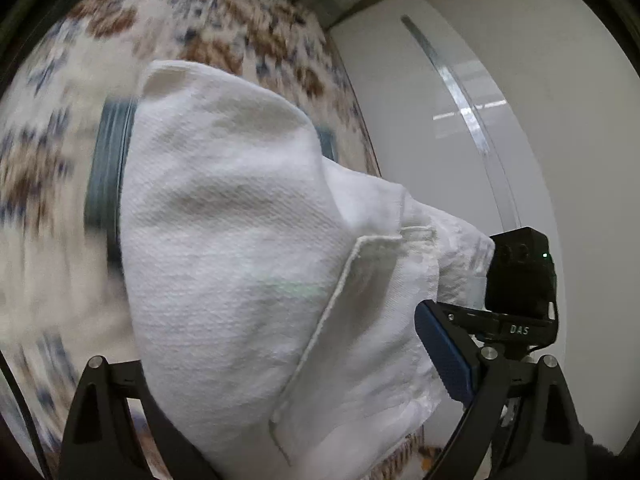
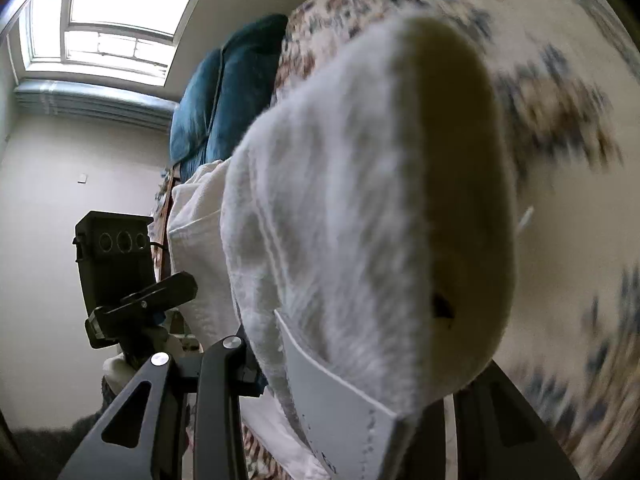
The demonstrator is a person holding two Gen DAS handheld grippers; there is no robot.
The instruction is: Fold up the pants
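Two grippers hold the white pants point(image 1: 248, 240) up above the patterned bedspread point(image 1: 48, 168), which is blurred. The left gripper point(image 1: 320, 400) is clamped on the cloth near a pocket seam, and the fabric covers one finger. The right gripper point(image 2: 340, 400) is also closed on the pants, with cloth draped over its fingers. A blue pillow point(image 2: 228, 92) lies at the bedspread's far end, under a window point(image 2: 116, 20).

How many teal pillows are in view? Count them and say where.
2, side by side at the patterned bed's far end: one pillow nearer the window, the other beside it. The lifted pants may hide more.
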